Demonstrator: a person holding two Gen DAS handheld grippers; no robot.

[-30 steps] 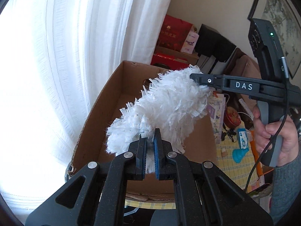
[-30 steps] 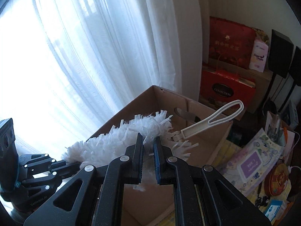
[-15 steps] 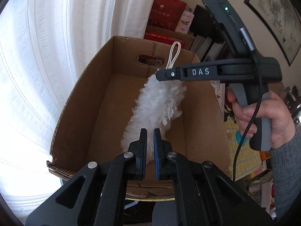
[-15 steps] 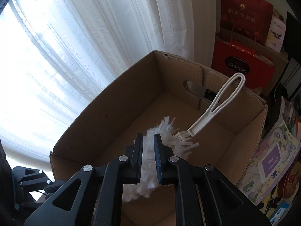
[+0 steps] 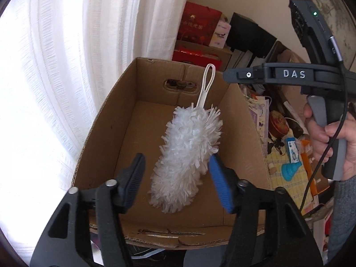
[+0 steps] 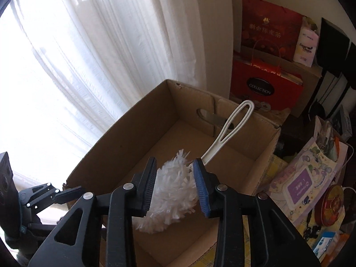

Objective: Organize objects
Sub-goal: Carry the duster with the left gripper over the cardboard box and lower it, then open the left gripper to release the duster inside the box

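Observation:
A white fluffy duster (image 5: 189, 151) lies inside the open cardboard box (image 5: 111, 133), its looped plastic handle (image 5: 208, 82) leaning on the far wall. My left gripper (image 5: 176, 182) hangs over the box's near end, jaws opening, with the duster's tail seen between the fingers but untouched. In the right wrist view the duster (image 6: 175, 191) shows between the fingers of my right gripper (image 6: 175, 187), whose jaws are opening and do not press it. The left wrist view puts the right gripper (image 5: 244, 74) above the box's far right corner, held by a hand (image 5: 329, 133).
White curtains (image 5: 66, 66) hang left of the box (image 6: 124, 144). Red gift bags (image 6: 264, 89) stand behind it. To the right lie a purple wipes pack (image 6: 304, 182), a red tin (image 6: 331, 204) and small items on a yellow checked cloth (image 5: 287, 175).
Both grippers were shut on the duster, carrying it over the box. Now both have spread their jaws, the duster lies in the box, and the right gripper has pulled up and away.

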